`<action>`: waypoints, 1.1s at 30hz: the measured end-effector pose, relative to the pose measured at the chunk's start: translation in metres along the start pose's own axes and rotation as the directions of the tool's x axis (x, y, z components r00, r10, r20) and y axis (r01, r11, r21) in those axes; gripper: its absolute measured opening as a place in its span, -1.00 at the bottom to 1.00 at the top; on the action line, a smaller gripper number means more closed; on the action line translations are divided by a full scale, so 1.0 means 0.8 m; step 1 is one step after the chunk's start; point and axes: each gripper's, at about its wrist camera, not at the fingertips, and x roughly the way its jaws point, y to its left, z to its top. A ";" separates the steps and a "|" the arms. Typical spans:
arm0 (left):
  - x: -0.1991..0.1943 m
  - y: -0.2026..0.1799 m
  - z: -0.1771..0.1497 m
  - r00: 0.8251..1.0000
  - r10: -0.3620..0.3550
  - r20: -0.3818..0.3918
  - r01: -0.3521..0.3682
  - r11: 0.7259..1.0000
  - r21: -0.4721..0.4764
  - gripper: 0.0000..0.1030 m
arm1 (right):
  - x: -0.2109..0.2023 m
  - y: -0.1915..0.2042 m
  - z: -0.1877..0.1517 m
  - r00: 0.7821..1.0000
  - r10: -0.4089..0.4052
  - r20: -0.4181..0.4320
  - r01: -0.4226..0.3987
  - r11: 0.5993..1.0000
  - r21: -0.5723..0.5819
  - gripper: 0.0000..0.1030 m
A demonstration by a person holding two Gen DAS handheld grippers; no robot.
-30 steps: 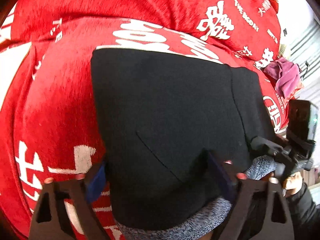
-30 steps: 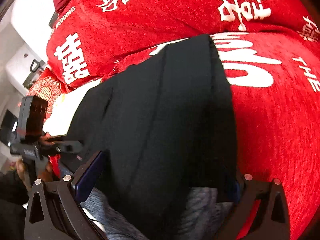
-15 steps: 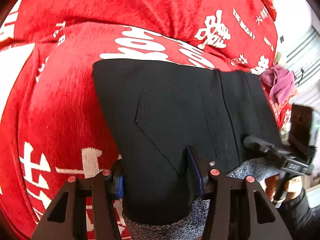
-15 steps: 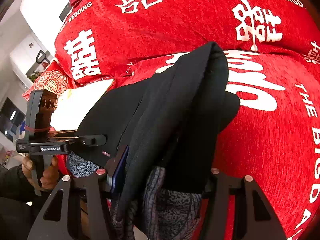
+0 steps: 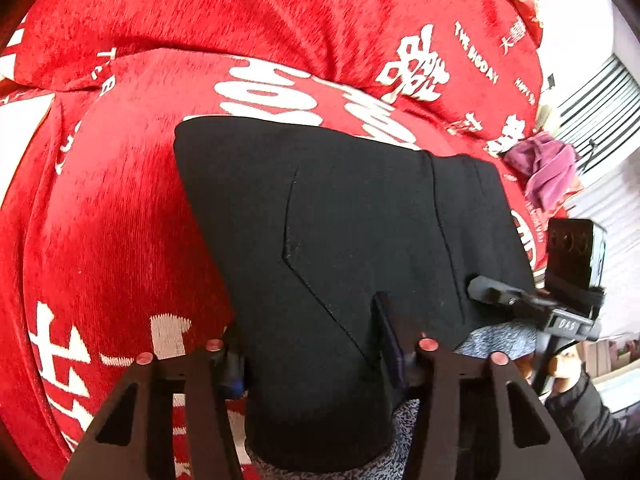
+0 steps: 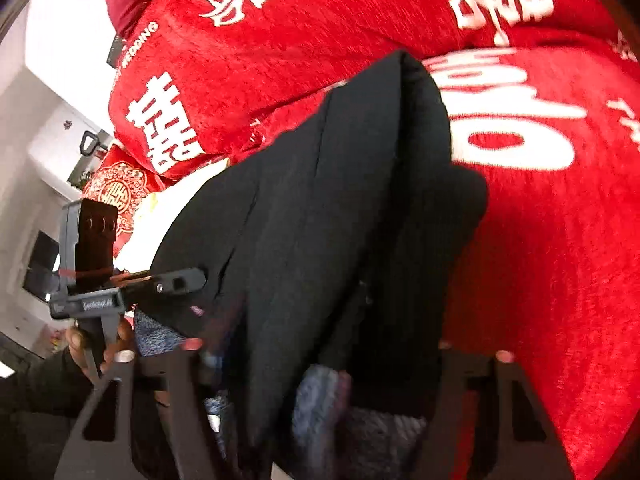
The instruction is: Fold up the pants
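My left gripper (image 5: 312, 344) is clamped on the near edge of the black pants (image 5: 344, 240), fingers pinching a thick stack of layers. My right gripper (image 6: 320, 360) has closed on its end too, the cloth bunching up between the jaws. The pants lie folded on the red blanket (image 5: 120, 220), grey fleece lining peeking out underneath. I judge them soft, thick, fairly heavy; they'll sag, so I'd grip corners through all layers.
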 end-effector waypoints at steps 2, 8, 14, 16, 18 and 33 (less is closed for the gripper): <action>-0.008 -0.009 0.005 1.000 0.009 0.015 -0.010 1.000 0.021 -0.03 | -0.007 0.011 0.001 1.000 -0.010 0.014 0.010 1.000 -0.022 0.13; -0.043 -0.023 0.028 0.997 -0.004 0.076 0.001 0.999 0.038 -0.03 | -0.029 0.027 0.019 0.998 0.007 0.054 -0.006 1.000 -0.019 0.10; -0.056 -0.018 0.071 0.995 0.003 0.101 -0.006 1.000 0.022 -0.03 | -0.035 0.049 0.068 0.997 -0.011 0.071 0.016 0.998 -0.064 0.11; -0.055 -0.013 0.081 0.995 0.015 0.101 -0.016 1.000 0.012 -0.03 | -0.031 0.052 0.082 0.998 -0.017 0.067 0.022 0.997 -0.073 0.11; -0.049 -0.005 0.092 0.995 0.024 0.094 -0.023 1.000 -0.007 -0.03 | -0.020 0.053 0.096 0.998 -0.019 0.056 0.023 0.997 -0.074 0.11; 0.023 0.070 0.129 0.999 0.053 0.010 -0.051 0.989 -0.139 -0.03 | 0.082 0.011 0.156 0.997 -0.035 -0.064 0.034 0.999 -0.010 0.12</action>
